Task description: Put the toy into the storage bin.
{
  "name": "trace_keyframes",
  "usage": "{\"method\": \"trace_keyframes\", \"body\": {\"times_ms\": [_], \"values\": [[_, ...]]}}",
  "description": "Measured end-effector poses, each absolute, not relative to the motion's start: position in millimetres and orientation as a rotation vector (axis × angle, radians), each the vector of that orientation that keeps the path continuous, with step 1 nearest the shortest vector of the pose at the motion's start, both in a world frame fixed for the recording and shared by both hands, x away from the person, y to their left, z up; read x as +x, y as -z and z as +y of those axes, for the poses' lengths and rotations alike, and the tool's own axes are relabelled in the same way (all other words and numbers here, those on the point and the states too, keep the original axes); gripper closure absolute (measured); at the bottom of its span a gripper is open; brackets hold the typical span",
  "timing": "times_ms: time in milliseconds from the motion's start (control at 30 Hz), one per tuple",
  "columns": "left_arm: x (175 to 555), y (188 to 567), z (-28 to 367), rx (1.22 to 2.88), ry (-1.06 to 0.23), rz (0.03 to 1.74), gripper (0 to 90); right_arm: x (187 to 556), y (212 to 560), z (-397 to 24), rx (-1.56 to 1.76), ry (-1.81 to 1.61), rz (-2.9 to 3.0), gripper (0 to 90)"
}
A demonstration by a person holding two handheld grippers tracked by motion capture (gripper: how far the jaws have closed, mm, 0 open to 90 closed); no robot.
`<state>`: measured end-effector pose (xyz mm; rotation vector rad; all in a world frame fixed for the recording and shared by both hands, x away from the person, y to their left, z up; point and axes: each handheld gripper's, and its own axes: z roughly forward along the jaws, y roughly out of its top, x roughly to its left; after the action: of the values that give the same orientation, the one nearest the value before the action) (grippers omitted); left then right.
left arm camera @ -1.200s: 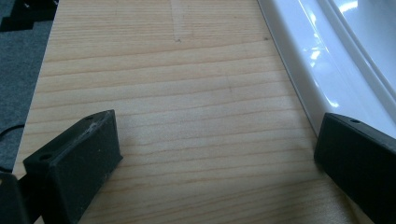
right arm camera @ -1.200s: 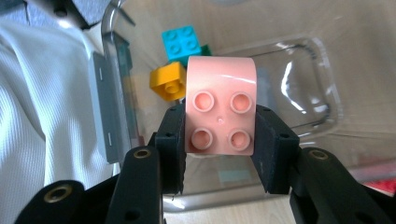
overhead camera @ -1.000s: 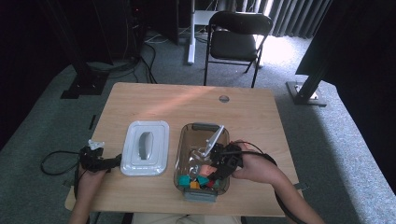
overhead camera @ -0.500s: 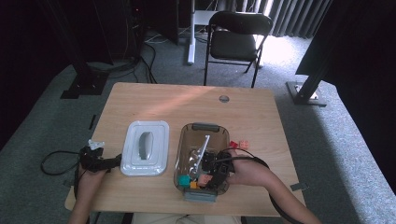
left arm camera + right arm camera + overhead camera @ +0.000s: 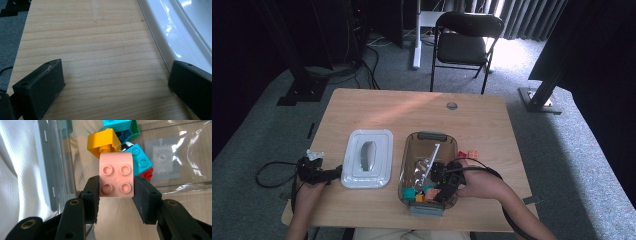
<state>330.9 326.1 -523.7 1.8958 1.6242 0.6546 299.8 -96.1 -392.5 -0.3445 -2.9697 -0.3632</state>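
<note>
The right gripper [image 5: 115, 192] had moved toward 6 o'clock inside the clear box [image 5: 408, 159], and its jaws had just been opening a little. The pink brick [image 5: 116, 175] seemed still pinched between them, so release was probably starting. The left gripper [image 5: 116, 82] stood wide open and empty beside the white lid [image 5: 367, 165].

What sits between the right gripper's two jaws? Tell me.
A pink four-stud brick sits between the right gripper jaws, over the clear bin with other bricks, as the right gripper view shows.
</note>
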Motion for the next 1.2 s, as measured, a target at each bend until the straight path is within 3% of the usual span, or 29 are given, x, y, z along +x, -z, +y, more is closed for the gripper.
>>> {"method": "trace_keyframes", "body": {"times_ms": [367,800,1200], "values": [[331,524,326,1.896,-0.655,1.624,0.8,305,373,-118,-0.449,0.503,-2.959,42.9],[331,524,326,1.895,-0.655,1.624,0.8,313,345,-166,-0.611,0.678,-2.974,47.2],[331,524,326,1.894,-0.655,1.625,0.8,347,367,-217,-0.878,0.721,-2.9,48.6]]}}
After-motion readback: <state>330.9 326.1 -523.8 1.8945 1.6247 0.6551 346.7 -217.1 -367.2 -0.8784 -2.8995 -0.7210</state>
